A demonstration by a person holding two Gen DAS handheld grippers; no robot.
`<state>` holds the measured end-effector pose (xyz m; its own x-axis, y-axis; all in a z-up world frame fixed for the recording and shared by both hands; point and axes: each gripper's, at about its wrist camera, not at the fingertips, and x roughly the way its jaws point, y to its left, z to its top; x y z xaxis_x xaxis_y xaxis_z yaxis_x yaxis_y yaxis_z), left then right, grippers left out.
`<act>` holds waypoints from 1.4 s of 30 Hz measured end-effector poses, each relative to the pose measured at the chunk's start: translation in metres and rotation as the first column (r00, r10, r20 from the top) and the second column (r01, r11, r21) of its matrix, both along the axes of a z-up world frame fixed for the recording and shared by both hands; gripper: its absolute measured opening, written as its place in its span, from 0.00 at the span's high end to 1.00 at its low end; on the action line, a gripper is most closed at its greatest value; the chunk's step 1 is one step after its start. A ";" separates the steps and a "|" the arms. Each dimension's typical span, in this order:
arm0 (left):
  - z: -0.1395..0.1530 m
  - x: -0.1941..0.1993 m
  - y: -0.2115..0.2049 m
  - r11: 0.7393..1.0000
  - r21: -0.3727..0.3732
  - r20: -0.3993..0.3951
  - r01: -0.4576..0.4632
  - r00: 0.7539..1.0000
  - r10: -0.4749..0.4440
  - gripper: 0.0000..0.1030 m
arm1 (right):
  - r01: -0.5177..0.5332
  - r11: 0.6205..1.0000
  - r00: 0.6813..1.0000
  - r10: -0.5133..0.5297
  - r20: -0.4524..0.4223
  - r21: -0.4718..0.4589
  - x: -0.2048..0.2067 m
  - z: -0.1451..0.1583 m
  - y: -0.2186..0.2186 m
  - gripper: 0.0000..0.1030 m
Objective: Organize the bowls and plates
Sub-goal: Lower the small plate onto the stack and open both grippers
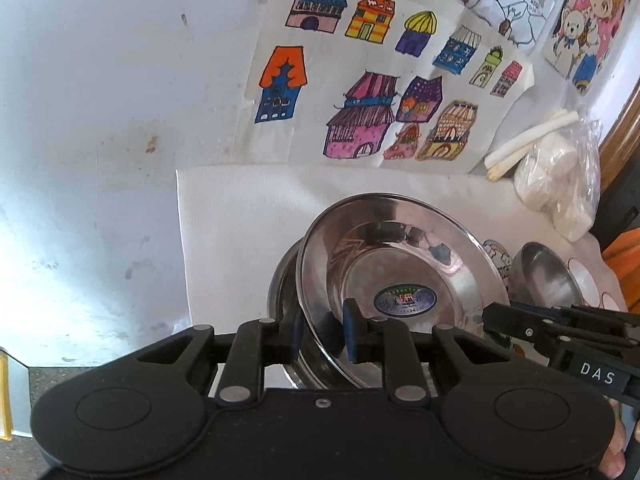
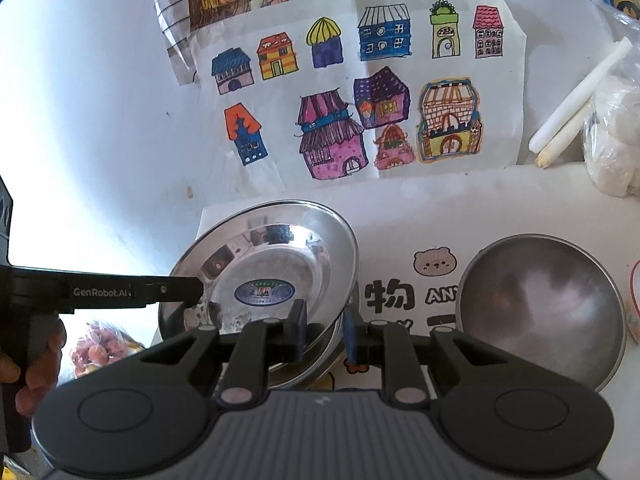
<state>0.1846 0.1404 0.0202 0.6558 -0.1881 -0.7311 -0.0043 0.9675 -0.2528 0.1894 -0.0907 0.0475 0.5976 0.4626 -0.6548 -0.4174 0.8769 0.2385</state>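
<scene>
Slippage is your main risk: you hold the top plate point(image 1: 400, 264) by opposite edges of its thin, polished steel rim, the left gripper point(image 1: 322, 336) and right gripper point(image 2: 324, 334) each narrowed onto it, and the plate is tilted over the plate beneath point(image 1: 286, 280). Let one side go early and it could skid off that plate or clatter down. Both are shallow, round and mirror-bright, with an oval sticker in the top one's centre. To the right of that plate, the duller bowl point(image 2: 540, 308) sits apart on the white printed mat point(image 2: 440, 216).
</scene>
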 end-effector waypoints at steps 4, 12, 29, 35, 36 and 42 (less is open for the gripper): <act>0.000 0.001 -0.001 1.000 0.017 -0.008 0.006 1.000 -0.006 0.77 | -0.008 1.000 1.000 0.008 -0.009 -0.012 0.001 0.002 0.001 0.78; -0.002 0.004 -0.003 0.999 0.039 -0.038 0.015 0.999 -0.013 0.77 | -0.018 1.000 0.999 0.018 -0.036 -0.022 0.005 0.002 0.000 0.78; -0.006 0.011 -0.013 0.995 0.092 -0.075 0.049 0.996 -0.043 0.76 | -0.009 0.998 0.998 0.005 -0.066 -0.055 0.008 -0.005 0.010 0.75; -0.007 0.014 -0.013 0.994 0.091 -0.087 0.055 0.995 -0.047 0.76 | -0.004 0.999 0.997 0.001 -0.073 -0.051 0.008 -0.007 0.011 0.75; -0.007 0.014 -0.014 0.994 0.093 -0.088 0.056 0.995 -0.048 0.76 | -0.004 0.999 0.997 0.000 -0.075 -0.051 0.008 -0.007 0.011 0.75; -0.007 0.016 -0.016 0.992 0.108 -0.094 0.064 0.994 -0.054 0.75 | -0.004 0.999 0.997 0.000 -0.076 -0.051 0.009 -0.008 0.010 0.74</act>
